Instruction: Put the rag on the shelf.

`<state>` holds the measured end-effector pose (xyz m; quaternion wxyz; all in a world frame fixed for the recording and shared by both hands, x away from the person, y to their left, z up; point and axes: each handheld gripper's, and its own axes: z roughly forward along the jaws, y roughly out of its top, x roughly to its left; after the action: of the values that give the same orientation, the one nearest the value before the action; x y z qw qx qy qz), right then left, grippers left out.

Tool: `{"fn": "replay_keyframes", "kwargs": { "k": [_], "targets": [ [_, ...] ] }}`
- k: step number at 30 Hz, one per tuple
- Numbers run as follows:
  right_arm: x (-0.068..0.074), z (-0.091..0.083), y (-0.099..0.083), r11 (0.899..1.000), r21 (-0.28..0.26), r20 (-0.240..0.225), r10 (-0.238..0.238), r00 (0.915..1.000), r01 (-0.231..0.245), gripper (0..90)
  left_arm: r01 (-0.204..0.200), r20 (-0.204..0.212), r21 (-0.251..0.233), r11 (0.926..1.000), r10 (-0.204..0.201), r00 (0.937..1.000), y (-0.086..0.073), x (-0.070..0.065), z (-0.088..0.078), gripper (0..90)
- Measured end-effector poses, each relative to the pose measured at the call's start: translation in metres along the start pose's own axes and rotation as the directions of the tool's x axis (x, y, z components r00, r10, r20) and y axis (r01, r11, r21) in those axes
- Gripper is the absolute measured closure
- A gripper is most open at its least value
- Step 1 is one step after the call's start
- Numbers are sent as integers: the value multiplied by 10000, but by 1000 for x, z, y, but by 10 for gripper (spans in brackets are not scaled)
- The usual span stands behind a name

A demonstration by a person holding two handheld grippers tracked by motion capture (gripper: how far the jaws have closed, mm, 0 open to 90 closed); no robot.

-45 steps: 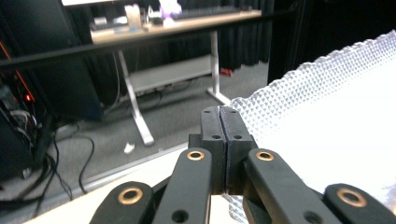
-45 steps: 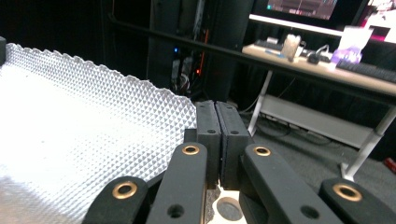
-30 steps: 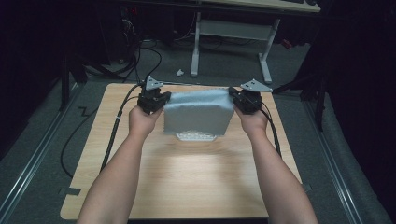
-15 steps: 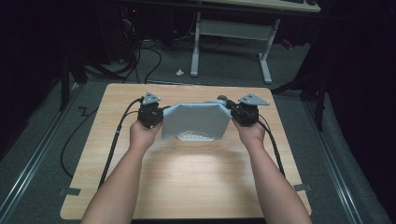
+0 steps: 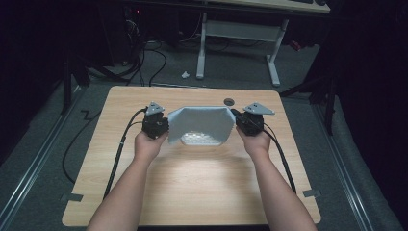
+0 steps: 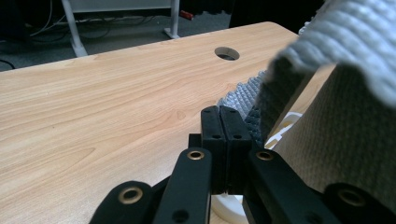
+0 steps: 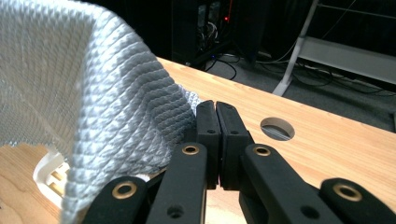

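Above the far half of the light wooden tabletop [image 5: 192, 192]: a grey waffle-weave cloth [image 5: 199, 122] hangs stretched between the two grippers.
Left gripper [image 5: 163, 126]: jaws pressed fully together, pinching the cloth's left upper corner; in the left gripper view [image 6: 219, 135] the cloth bunches just beside the closed pads.
Right gripper [image 5: 239, 121]: jaws also closed tight on the cloth's right upper corner; in the right gripper view [image 7: 215, 135] the weave drapes off to the left of the pads.
Cloth's lower edge: reaches down over a white slotted plastic object [image 5: 199, 140] lying on the tabletop.
Round cable hole [image 5: 229, 101]: just behind the cloth, near the far edge.
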<state>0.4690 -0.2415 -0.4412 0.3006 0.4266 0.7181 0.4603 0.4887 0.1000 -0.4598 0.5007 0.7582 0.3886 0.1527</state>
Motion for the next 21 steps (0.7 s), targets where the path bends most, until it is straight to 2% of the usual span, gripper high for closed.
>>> {"fn": "replay_keyframes", "kwargs": {
  "k": [12, 17, 21],
  "targets": [
    [6, 9, -11, 9995, 318, -35, 64, 10000, -63, 900, 78, 82, 185, 9998, -80, 9999, -8, 0, 3, 896],
    [3, 12, -19, 9985, 529, 33, 136, 9999, -138, 900, 102, 68, 367, 9993, -104, 9999, -14, 0, 5, 894],
    [0, 14, -26, 9976, 641, 75, 243, 9997, -247, 898, 145, 57, 294, 9995, -146, 9999, -16, 1, 4, 891]
  ]
}}
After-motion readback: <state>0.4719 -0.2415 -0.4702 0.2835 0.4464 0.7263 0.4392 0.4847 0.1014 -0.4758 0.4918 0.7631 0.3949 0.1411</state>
